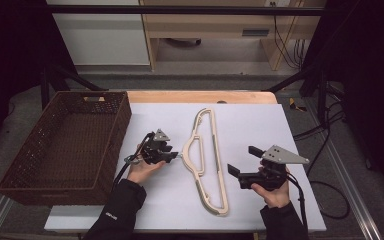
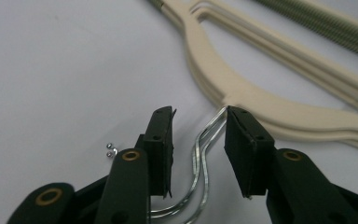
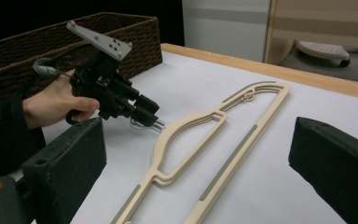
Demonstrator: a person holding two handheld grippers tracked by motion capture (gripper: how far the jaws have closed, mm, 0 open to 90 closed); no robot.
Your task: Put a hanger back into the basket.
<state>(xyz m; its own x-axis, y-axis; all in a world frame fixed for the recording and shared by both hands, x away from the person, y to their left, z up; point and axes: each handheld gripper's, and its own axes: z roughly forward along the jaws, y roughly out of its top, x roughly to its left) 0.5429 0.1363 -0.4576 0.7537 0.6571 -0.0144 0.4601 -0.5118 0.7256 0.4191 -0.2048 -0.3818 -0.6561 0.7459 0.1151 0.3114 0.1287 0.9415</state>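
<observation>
We're at the grab step here: our left claw (image 1: pixel 166 154) sits low on the desk (image 1: pixel 290 200), jaws straddling the wire hook (image 2: pixel 205 154) of the hanger (image 1: pixel 207 160). In the left gripper view the right pad looks like it's just touching the wire up near where it enters the plastic, while the left pad stands clear, so we'd call it part open around the hook, no real pinch yet. The hanger itself lies flat mid-desk, running from about 12 o'clock down to 5 o'clock in the high view, with the hook poking out at 9 o'clock toward our left hand (image 1: pixel 141 170).

Our right claw (image 1: pixel 241 163) hovers at roughly 4 o'clock, just right of the hanger, jaws wide apart and gripping nothing.

Next move, as we read it: finish squeezing on the hook, then lift. The wire is thin, shiny and doubled, with an S-ish bend, so it could slip or twist between flat pads. Pinching close to the plastic neck seems safest. The basket (image 1: pixel 25 165) at 9 o'clock is probably where it ends up, but that's a guess.

Materials: hanger is cream plastic, smooth, flat, with grey grip strips along the bar. Basket is dark brown woven wicker, rectangular, handle cutouts. The desk has a matte white top with a wooden edge at the back.
</observation>
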